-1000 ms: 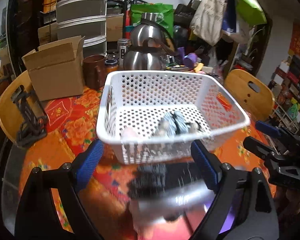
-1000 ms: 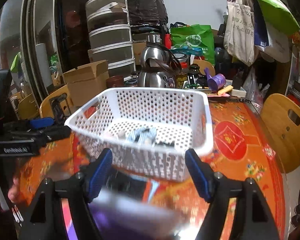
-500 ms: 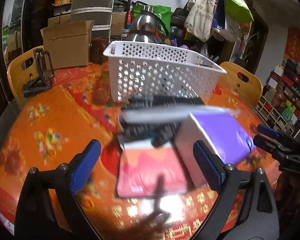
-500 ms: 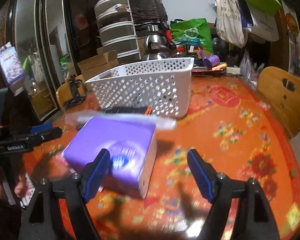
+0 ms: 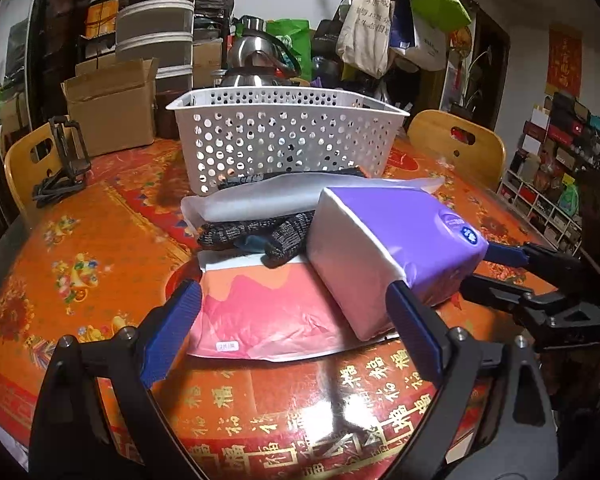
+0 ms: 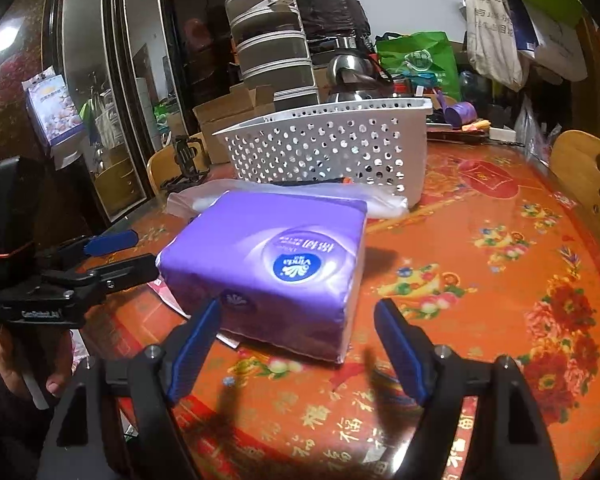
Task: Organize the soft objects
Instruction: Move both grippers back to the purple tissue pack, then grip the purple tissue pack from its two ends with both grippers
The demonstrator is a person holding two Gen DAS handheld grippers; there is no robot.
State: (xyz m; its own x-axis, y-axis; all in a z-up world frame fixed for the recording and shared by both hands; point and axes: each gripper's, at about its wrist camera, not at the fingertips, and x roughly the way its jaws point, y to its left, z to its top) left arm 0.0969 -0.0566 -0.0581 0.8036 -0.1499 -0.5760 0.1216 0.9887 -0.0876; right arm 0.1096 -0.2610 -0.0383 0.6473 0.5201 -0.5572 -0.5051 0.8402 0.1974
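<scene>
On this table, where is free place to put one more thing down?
Free: the cloth right of the purple tissue pack, up to the chair; also the cloth left of the pink pack, toward the black stand. Crowded: between the packs and the basket, where gloves and a clear bag lie.

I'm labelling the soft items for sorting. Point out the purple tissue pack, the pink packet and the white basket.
purple tissue pack (image 6: 276,256): right wrist view, its top face.
pink packet (image 5: 268,312): left wrist view, its flat front.
white basket (image 5: 284,140): left wrist view, its perforated near wall.
</scene>
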